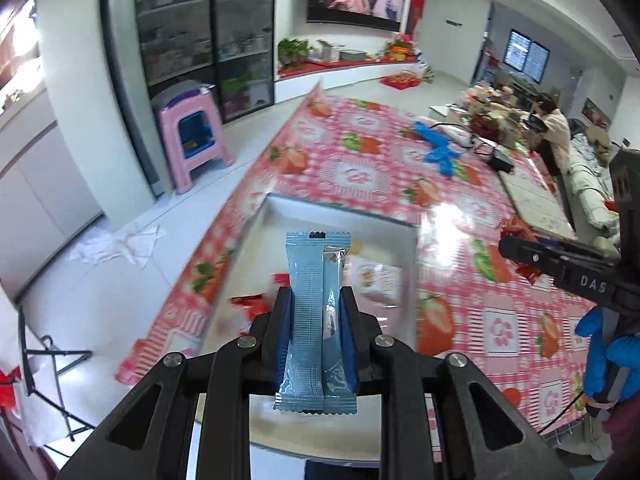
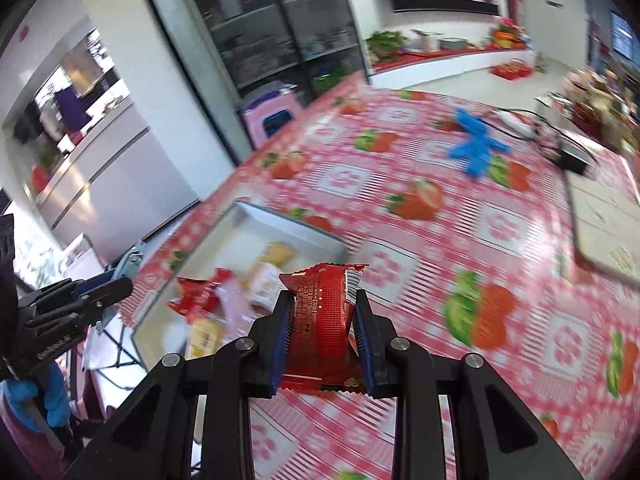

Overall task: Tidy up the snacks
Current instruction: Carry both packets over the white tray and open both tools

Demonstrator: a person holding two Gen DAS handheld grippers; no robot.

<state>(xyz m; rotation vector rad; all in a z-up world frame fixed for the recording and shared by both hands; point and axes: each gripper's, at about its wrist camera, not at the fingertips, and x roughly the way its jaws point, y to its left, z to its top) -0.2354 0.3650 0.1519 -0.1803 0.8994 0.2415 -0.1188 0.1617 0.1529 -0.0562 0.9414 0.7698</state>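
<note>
My left gripper (image 1: 316,300) is shut on a light blue snack packet (image 1: 314,320) and holds it upright above a white tray (image 1: 340,212). The tray holds a red packet (image 1: 250,305) and a pale packet (image 1: 376,280). My right gripper (image 2: 322,300) is shut on a red snack packet (image 2: 322,320), above the tablecloth just right of the white tray (image 2: 288,226). In the right wrist view the tray holds red (image 2: 196,294) and yellow (image 2: 204,336) packets. The right gripper (image 1: 560,260) shows at the right of the left wrist view, and the left gripper (image 2: 80,300) at the left of the right wrist view.
The table wears a pink strawberry-print cloth (image 1: 400,160). A blue glove (image 1: 438,146) lies far on it, beside cables and a black box (image 1: 500,160). A white board (image 2: 604,232) lies at the right. A pink stool (image 1: 190,132) stands on the floor beyond the table's left edge.
</note>
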